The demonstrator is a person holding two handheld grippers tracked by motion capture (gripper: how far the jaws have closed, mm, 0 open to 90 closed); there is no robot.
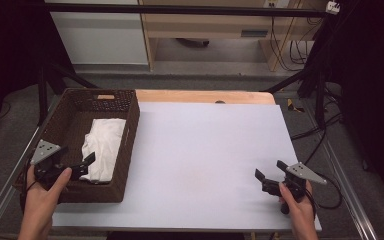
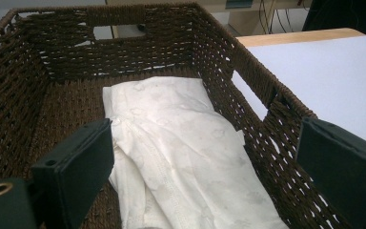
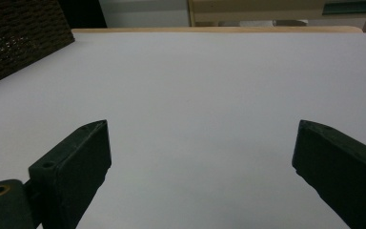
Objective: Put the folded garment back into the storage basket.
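My left claw (image 1: pixel 86 162) hangs over the near end of the brown wicker basket (image 1: pixel 130 145), jaws spread wide with nothing between them. Looking along it in the left gripper view, one jaw sits over the basket floor at the edge of the white cloth (image 2: pixel 181 157), the other out over the basket's right wall (image 2: pixel 262 119). No grip on the fabric; whether that near jaw touches it, I cannot tell.

The white cloth lies crumpled inside the basket, running lengthwise against the wall that faces the open bench, a stitched seam showing down its middle. In the high view it takes up the right half of the basket (image 1: pixel 102 147), the left half of the woven floor bare.

The basket stands on the left side of the bench (image 1: pixel 205 150), which wears a pale flat cover, a strip of wood showing at its far edge.

Over on the right, my right claw (image 1: pixel 269 172) hovers above the near right part of the bench, well apart from the basket. Jaws wide open there too, holding nothing, bare pale surface under them in the right gripper view, the basket corner (image 3: pixel 19 43) far off at upper left.
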